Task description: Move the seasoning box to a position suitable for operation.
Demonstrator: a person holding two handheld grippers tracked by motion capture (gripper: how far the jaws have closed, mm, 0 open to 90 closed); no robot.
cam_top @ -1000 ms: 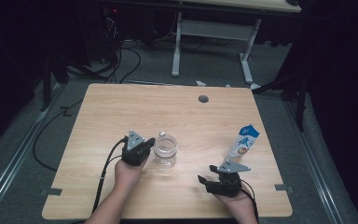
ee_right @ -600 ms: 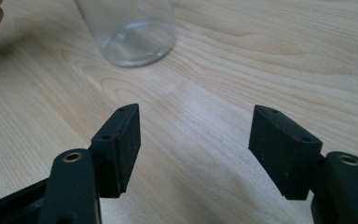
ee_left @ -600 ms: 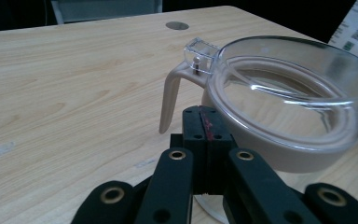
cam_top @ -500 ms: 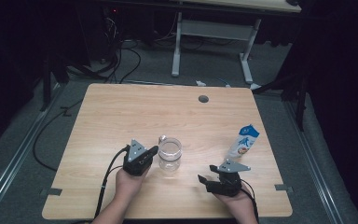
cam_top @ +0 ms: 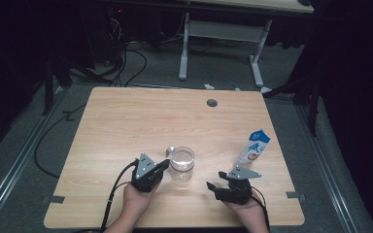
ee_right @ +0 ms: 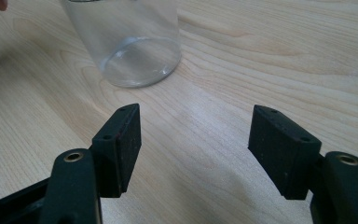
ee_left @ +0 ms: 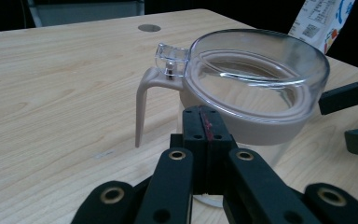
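A clear glass jug (cam_top: 181,163) with a beige collar, a thin handle and a clear lid stands near the table's front middle. My left gripper (cam_top: 163,165) is shut with nothing in it, and its tips are right against the jug's left side. In the left gripper view the closed jaws (ee_left: 205,128) press up to the collar of the jug (ee_left: 256,88), beside the handle (ee_left: 142,107). My right gripper (cam_top: 214,187) rests open on the table to the jug's right. Between its pads (ee_right: 196,140) is bare wood, with the jug's base (ee_right: 133,46) ahead of it.
A blue and white carton (cam_top: 254,147) stands upright right of the jug, just beyond the right gripper; its side shows as the carton (ee_left: 319,18) in the left gripper view. A round cable hole (cam_top: 211,103) lies in the wooden table (cam_top: 126,121) at the back.
My left gripper has slid to the right and toward the front edge, and the jug has shifted the same way beside it. The right gripper has stayed put.
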